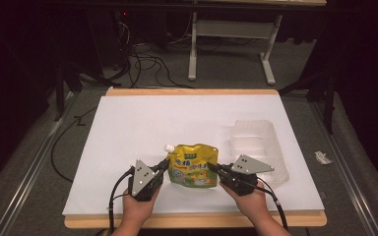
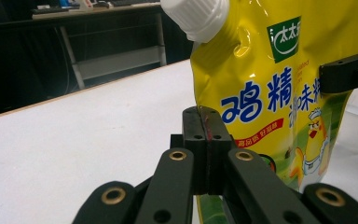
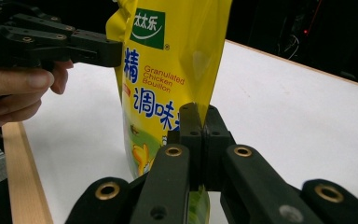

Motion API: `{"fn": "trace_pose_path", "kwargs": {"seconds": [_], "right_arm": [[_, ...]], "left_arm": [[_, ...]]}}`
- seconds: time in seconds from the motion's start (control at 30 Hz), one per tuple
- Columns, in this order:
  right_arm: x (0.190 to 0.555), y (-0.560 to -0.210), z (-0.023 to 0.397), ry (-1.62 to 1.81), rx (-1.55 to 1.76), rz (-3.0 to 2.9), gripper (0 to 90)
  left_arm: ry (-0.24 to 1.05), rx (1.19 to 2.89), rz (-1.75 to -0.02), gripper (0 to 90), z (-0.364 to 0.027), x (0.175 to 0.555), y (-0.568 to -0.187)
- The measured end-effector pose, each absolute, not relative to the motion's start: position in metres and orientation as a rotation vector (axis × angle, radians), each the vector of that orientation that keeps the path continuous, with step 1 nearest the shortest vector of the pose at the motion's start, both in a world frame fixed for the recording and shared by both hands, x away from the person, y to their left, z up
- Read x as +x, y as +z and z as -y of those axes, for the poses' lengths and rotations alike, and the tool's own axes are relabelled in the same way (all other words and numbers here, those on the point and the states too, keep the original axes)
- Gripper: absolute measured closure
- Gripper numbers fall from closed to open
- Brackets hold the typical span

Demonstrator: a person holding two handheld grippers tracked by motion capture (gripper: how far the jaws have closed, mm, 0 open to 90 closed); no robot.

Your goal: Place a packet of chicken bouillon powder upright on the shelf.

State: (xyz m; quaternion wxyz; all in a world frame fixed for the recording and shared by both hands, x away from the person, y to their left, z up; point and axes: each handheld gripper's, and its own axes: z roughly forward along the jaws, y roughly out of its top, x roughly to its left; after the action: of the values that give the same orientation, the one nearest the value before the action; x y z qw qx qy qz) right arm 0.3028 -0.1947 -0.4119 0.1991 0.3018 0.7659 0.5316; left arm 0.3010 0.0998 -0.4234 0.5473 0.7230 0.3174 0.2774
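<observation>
White paper covers the worktop (image 1: pixel 128 128) in a dark room with cables on grey carpet. At six o'clock stands a yellow pouch (image 1: pixel 194 166) labelled "Granulated Chicken Bouillon", its edges pinched by the left gripper (image 1: pixel 166 163) and right gripper (image 1: pixel 210 168), jaws clamped.

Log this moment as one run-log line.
left tool: shut on yellow pouch | right tool: shut on pouch's opposite edge | pouch: upright | clear tray: untouched
</observation>
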Motion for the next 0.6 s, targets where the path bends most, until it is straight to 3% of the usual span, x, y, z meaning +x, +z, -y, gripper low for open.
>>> {"fn": "trace_pose_path", "kwargs": {"seconds": [0.17, 0.37, 0.53, 0.6], "right_arm": [[0.299, -0.414, 0.198, 1.537, 0.806, -2.169, 88.1], [0.299, -0.418, 0.196, 1.581, 0.784, -2.24, 76.0], [0.303, -0.423, 0.187, 1.567, 0.798, -2.308, 71.8], [0.306, -0.425, 0.183, 1.539, 0.836, -2.328, 69.8]], "left_arm": [[0.647, 1.707, -0.747, 90.0, -0.101, 0.298, -0.424], [0.641, 1.708, -0.736, 87.3, -0.099, 0.296, -0.424], [0.63, 1.709, -0.76, 83.0, -0.1, 0.299, -0.424], [0.614, 1.702, -0.78, 76.6, -0.105, 0.3, -0.423]]}}
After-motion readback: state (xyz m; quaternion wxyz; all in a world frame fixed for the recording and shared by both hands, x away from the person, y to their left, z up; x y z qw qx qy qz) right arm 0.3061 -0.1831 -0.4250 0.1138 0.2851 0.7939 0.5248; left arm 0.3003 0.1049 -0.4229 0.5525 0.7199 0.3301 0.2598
